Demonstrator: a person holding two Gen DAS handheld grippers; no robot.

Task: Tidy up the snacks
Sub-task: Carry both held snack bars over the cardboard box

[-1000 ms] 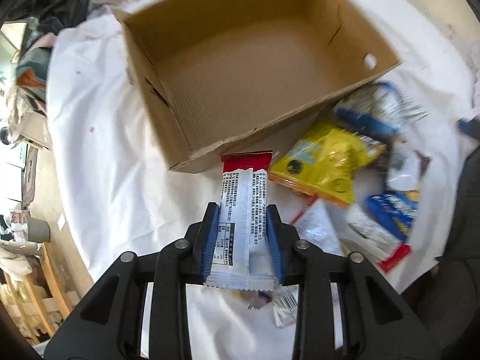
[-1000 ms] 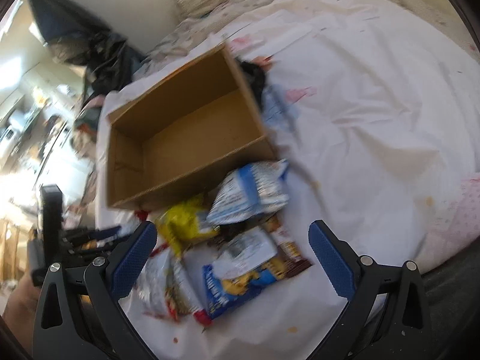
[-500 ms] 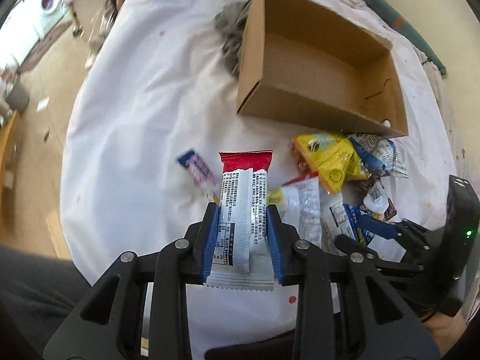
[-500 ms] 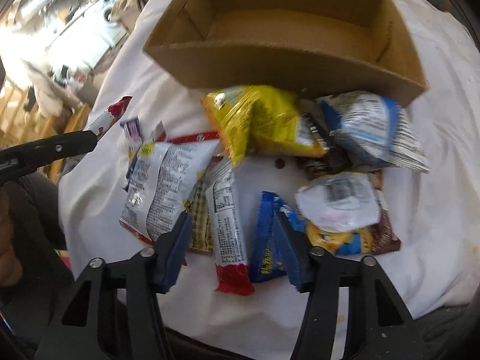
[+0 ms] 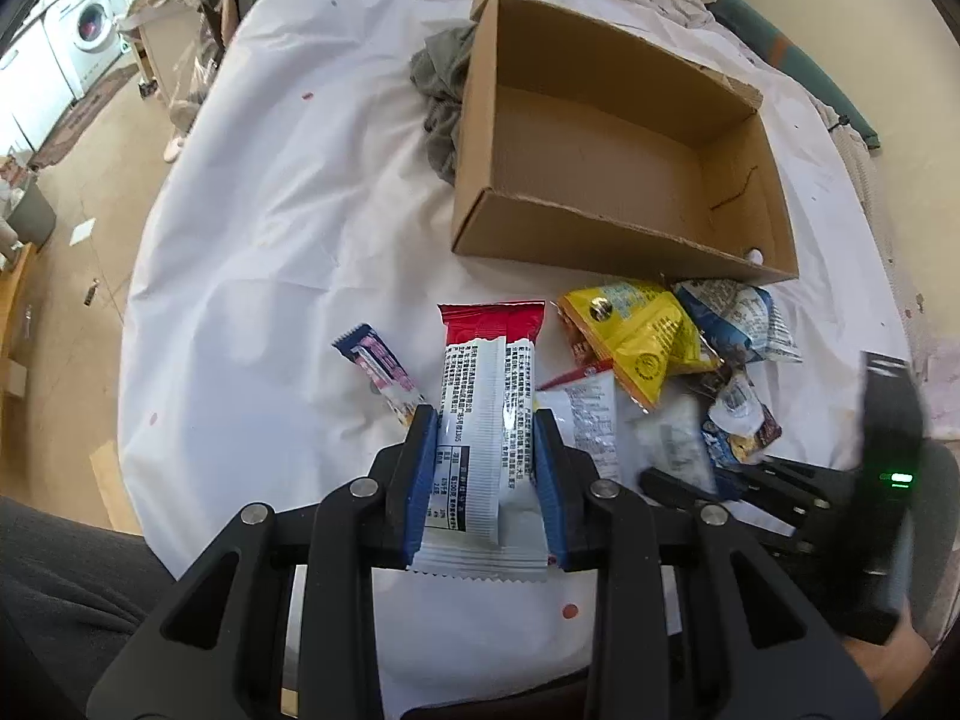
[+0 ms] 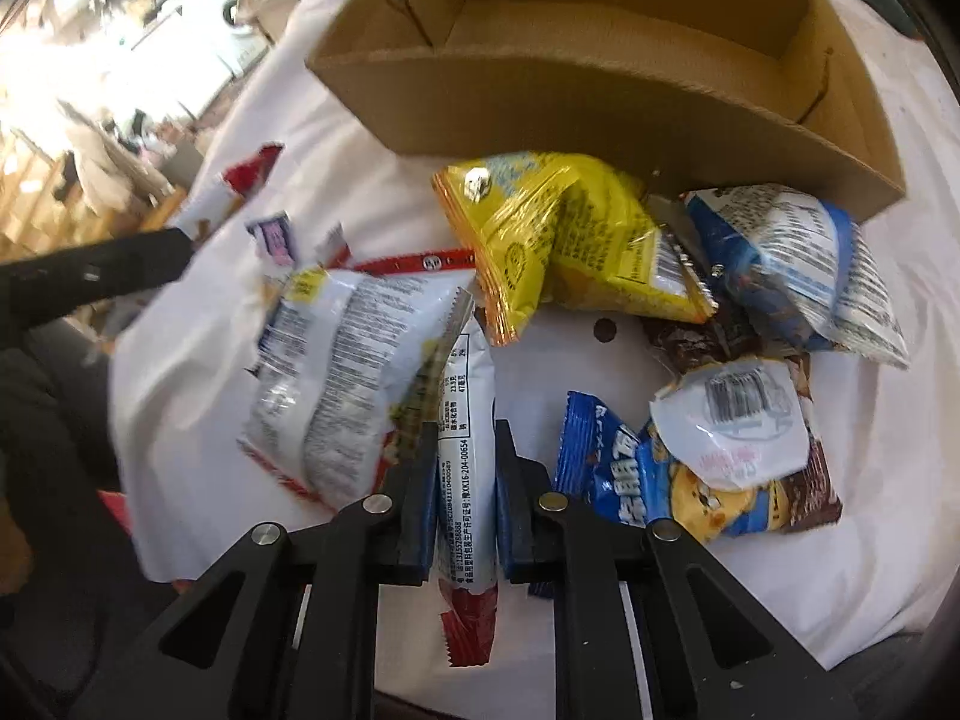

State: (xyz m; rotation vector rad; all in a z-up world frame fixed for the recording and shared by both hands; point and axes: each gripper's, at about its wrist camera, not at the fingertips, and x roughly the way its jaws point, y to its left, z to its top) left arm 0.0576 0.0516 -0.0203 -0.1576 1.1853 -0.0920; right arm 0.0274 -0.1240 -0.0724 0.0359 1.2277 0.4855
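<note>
Clearly both hands are loaded now. The left gripper (image 5: 483,450) has its blue pads pinched on the flanks of a white bar wrapper with a red end (image 5: 489,396), holding it lengthwise so the red tip points toward the cardboard box (image 5: 606,240) — a sensible way to carry a slim packet that would otherwise flop. The right gripper (image 6: 465,492) is clamped tight on a second white bar with a red end (image 6: 465,480), taken from the pile near its tail, with the red crimp sticking out behind the jaws. Its neighbours crowd it: a larger white bag (image 6: 342,372) leans against its left side, and a blue packet (image 6: 606,468) lies just to its right.

The box sits empty on the white sheet (image 5: 270,210), its near wall just behind the yellow bag (image 6: 564,246) and a blue-and-white bag (image 6: 804,264), so it is probably where everything is meant to go.

A second ago the right jaws stood wide above the heap with nothing between them; half a second ago they were half closed around this bar, and now they grip it. The left hand's hold looks the same throughout, though its view has swung from hanging close over the box to a spot further back.
</note>
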